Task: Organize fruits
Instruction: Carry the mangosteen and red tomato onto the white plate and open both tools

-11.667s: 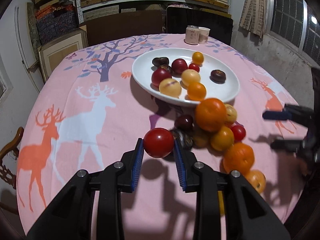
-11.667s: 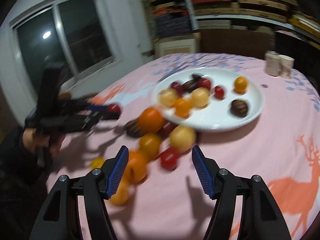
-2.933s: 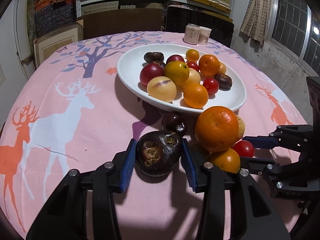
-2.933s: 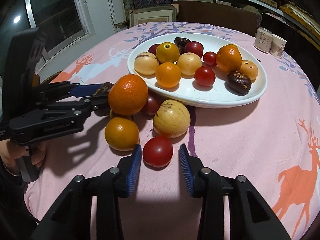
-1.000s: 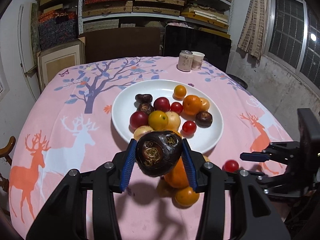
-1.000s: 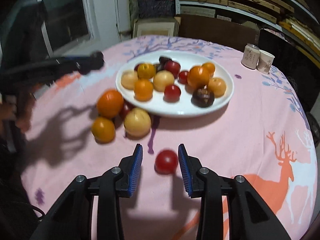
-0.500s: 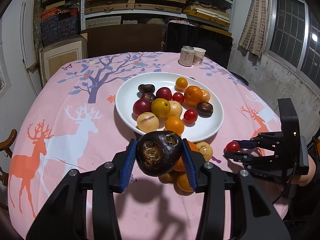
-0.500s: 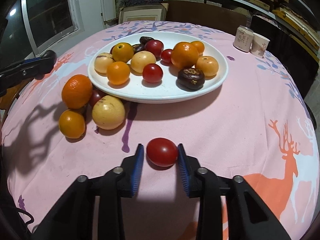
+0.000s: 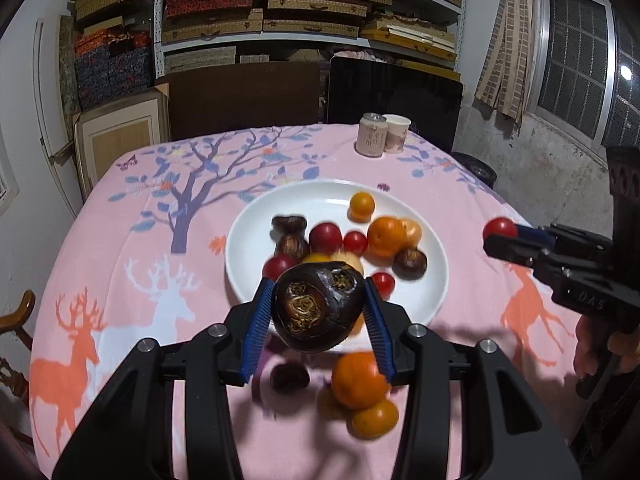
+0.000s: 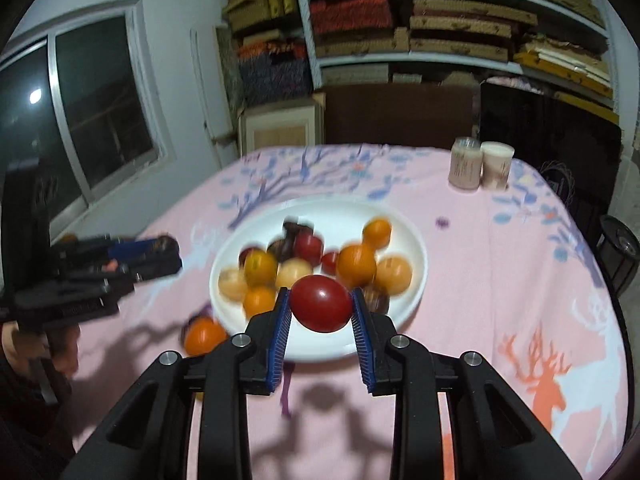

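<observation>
Gripping a dark wrinkled fruit [image 9: 318, 307] between its blue pads, the left gripper [image 9: 318, 312] is held above the near rim of the white plate [image 9: 434, 292]. A red tomato [image 10: 320, 303] is clamped in the right gripper [image 10: 320, 312], whose jaws are narrow and pressed on both its sides, also above the near rim of the plate. Many fruits are lying on the plate: oranges, yellow ones, red ones and dark ones. On the pink tablecloth [image 9: 120, 240] just in front of the plate, a large orange [image 9: 357, 380], a smaller orange [image 9: 375, 419] and a dark fruit [image 9: 289, 377] are left. Behind the plate, two cups [image 9: 383, 134] are standing side by side.
</observation>
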